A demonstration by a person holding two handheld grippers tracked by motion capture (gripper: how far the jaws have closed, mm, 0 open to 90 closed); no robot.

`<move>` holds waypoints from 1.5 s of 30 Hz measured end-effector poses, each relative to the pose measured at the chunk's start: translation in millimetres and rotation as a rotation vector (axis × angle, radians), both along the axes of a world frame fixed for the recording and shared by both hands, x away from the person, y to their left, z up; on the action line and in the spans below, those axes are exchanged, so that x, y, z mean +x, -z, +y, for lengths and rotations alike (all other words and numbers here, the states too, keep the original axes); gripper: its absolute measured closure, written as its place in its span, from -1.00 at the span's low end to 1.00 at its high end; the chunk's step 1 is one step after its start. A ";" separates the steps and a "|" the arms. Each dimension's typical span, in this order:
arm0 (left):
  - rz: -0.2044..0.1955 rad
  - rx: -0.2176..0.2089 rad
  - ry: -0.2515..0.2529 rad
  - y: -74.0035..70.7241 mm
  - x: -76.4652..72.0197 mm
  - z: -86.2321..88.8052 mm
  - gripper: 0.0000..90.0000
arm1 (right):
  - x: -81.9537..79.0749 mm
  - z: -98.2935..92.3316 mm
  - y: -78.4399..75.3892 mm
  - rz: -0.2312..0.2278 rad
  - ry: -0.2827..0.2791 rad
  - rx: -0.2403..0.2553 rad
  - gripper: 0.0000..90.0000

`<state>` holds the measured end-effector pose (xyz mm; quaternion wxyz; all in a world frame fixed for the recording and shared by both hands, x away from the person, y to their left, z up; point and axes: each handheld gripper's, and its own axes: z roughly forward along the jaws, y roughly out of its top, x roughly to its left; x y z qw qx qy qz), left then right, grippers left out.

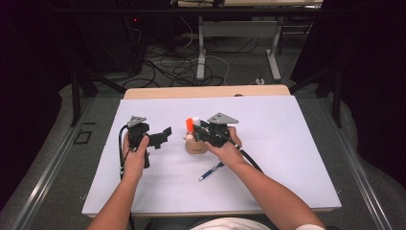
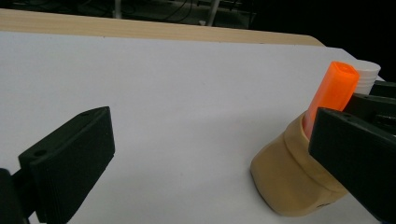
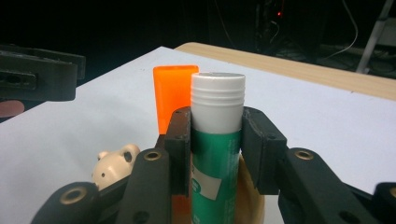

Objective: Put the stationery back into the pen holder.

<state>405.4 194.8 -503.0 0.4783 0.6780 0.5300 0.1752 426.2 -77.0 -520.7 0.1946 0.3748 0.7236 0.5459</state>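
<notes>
My right tongs (image 3: pixel 217 135) are clenched on the green glue stick (image 3: pixel 215 154), half inside the tan holder (image 1: pixel 196 146) beside the orange marker (image 3: pixel 173 95), left tongs (image 2: pixel 205 154) released alongside — if I press off-centre, the unsteadied holder could tip over on the counter (image 1: pixel 287 143).

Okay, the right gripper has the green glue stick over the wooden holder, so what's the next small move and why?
Probably lower it a little further, then open. The right gripper is clamped on the green glue stick, upright with its lower end inside the wooden holder beside the orange marker; its bottom is hidden, so I cannot tell whether it is seated.
</notes>
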 end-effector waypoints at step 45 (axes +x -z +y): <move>-0.001 -0.011 -0.006 -1.4 -1.1 0.8 -0.99 | -8.7 -29.5 -33.0 0.004 -0.024 0.026 -0.45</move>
